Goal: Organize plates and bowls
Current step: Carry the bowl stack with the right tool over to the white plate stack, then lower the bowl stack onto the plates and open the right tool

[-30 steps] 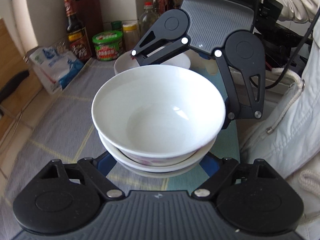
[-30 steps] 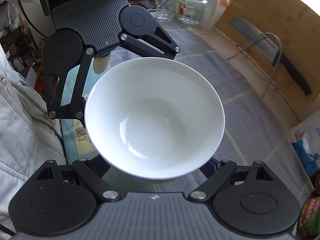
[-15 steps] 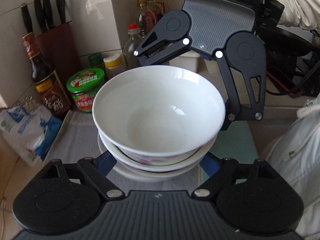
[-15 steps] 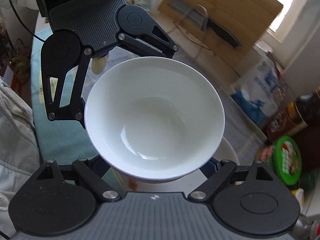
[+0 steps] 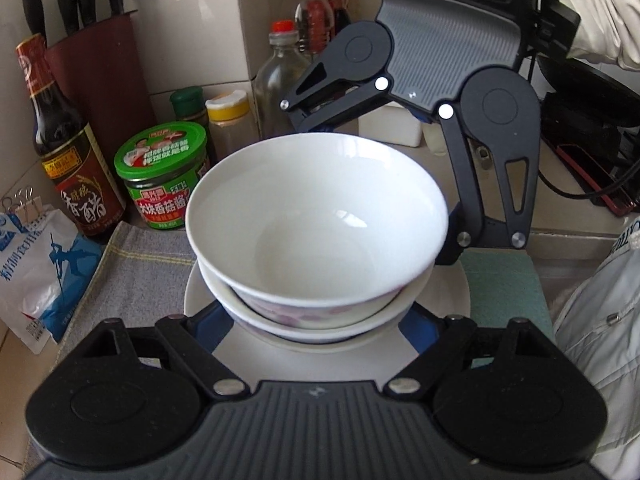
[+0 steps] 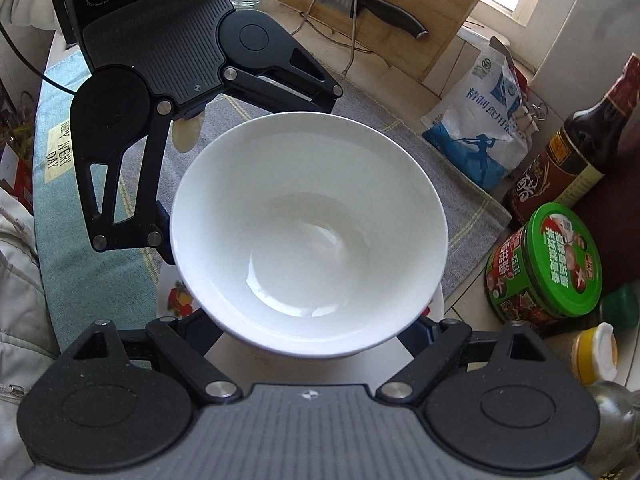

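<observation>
A stack of white bowls (image 5: 316, 216) hangs between both grippers, which hold it from opposite sides. The top bowl (image 6: 308, 232) is plain white; the one under it has a pink flower pattern (image 5: 304, 312). My left gripper (image 5: 316, 320) is shut on the lower bowls, its blue pads against their sides. My right gripper (image 6: 314, 336) faces it across the stack, its jaws closing on the bowls with the pads touching them. A white plate (image 5: 191, 292) lies on the grey cloth right below the stack. Whether the stack touches it, I cannot tell.
Just behind the plate stand a green-lidded jar (image 5: 164, 172), a dark vinegar bottle (image 5: 68, 140), a knife block (image 5: 100, 60), spice jars and a glass bottle (image 5: 280, 80). A salt bag (image 5: 36, 264) lies left. A cutting board with a knife (image 6: 380, 4) leans farther off. A person's white jacket (image 5: 592, 312) is close by.
Both grippers carried the bowl stack level across the cloth toward the corner with the bottles and jars. The white plate, once behind the stack, now lies under it.
</observation>
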`<act>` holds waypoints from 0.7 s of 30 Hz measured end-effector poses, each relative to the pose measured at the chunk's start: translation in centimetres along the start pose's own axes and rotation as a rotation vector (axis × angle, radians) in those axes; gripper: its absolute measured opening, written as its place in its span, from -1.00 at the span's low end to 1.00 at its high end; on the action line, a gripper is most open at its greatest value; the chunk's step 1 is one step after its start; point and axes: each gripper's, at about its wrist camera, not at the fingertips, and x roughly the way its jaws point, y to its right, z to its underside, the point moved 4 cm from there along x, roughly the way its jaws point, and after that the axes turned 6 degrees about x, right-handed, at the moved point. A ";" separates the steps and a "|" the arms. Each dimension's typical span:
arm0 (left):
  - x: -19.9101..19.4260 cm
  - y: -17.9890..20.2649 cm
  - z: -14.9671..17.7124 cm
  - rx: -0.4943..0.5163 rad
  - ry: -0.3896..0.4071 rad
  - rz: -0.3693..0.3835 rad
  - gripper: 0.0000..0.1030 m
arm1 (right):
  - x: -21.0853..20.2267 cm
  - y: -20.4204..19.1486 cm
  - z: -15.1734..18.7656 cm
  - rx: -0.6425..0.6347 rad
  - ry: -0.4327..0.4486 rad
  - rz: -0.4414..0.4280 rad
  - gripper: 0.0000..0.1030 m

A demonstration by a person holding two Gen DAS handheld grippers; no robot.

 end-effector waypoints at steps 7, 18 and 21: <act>0.3 -0.3 0.1 -0.028 -0.002 0.002 0.71 | 0.4 0.5 0.2 0.010 -0.001 -0.004 0.78; -0.9 0.9 0.7 -0.028 0.044 -0.074 0.83 | -0.2 0.1 0.2 0.074 0.016 0.063 0.91; -2.5 1.7 1.4 -0.032 0.096 -0.091 0.92 | -0.9 -0.5 0.4 0.139 0.017 0.138 0.92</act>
